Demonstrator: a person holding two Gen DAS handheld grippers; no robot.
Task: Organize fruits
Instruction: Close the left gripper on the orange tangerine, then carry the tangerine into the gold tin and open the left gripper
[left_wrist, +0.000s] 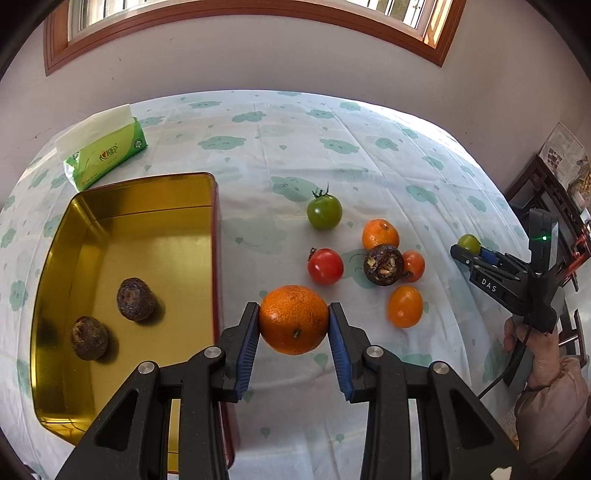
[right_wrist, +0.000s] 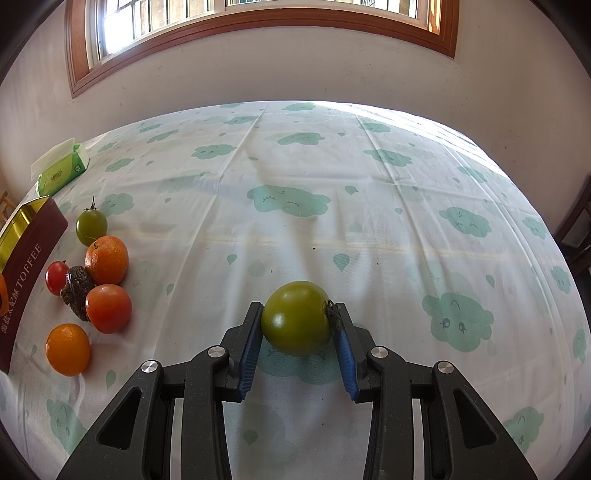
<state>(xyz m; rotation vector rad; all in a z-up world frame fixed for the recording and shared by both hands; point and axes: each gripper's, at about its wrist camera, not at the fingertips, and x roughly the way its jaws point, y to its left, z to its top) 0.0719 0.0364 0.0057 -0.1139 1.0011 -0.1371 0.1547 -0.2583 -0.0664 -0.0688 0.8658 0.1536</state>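
My left tongs (left_wrist: 293, 320) grip the orange (left_wrist: 293, 319) just right of the tin (left_wrist: 122, 206); I'd carry it over the rim, lowering gently. Right tongs (right_wrist: 297, 320) clench a green tomato (right_wrist: 296, 318) above the surface (right_wrist: 369, 221)

Black left gripper (left_wrist: 292, 325), blue ribbed jaws, silver screws, pink sleeve (left_wrist: 554, 410)

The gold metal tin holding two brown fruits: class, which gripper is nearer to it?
Left. The left gripper, gripping an orange, is beside the gold metal tin; the right gripper is beyond the loose fruit.
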